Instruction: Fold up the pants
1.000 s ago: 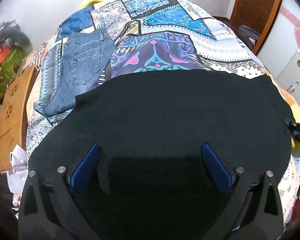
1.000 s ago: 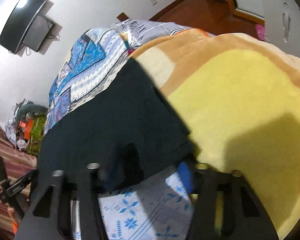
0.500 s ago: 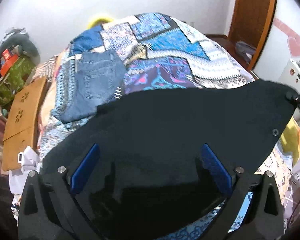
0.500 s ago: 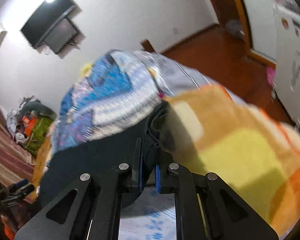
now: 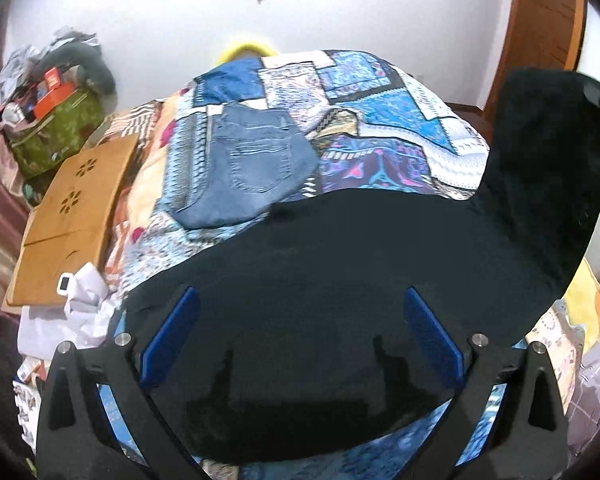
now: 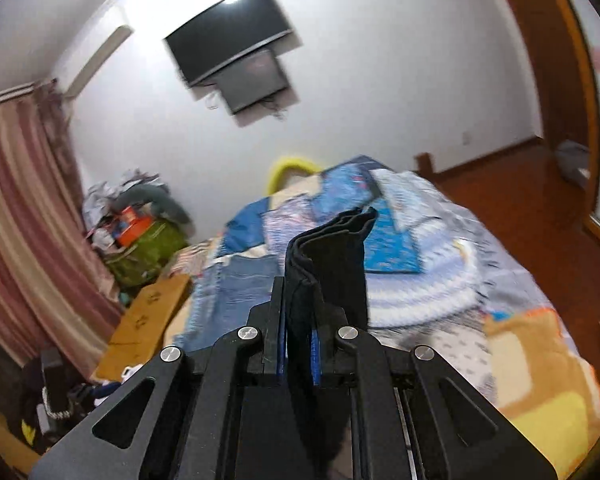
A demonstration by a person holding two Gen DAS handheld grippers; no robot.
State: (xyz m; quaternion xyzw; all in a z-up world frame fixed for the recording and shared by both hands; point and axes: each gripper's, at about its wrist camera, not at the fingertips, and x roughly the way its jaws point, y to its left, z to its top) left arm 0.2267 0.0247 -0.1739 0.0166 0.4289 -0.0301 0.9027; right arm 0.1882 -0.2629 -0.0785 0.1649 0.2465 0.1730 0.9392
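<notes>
The black pants [image 5: 340, 264] lie spread on the patterned bedspread [image 5: 380, 92] in the left wrist view. Their right end is lifted high at the right edge [image 5: 548, 152]. My left gripper [image 5: 300, 336] is open, its blue pads [image 5: 170, 336] wide apart just over the near part of the pants. My right gripper [image 6: 300, 352] is shut on a bunched end of the black pants [image 6: 332, 252], which stands up between its jaws above the bed.
Folded blue jeans [image 5: 248, 168] lie on the bed beyond the black pants. A wooden board [image 5: 68, 220] and white cloth [image 5: 80, 304] sit at the bed's left side. A green bag with clutter [image 5: 56, 120] stands by the wall. An orange-yellow blanket [image 6: 540, 380] lies right.
My right gripper closed on the pants' end and lifted it up off the bed. The left gripper stayed open over the pants and tilted upward a little.
</notes>
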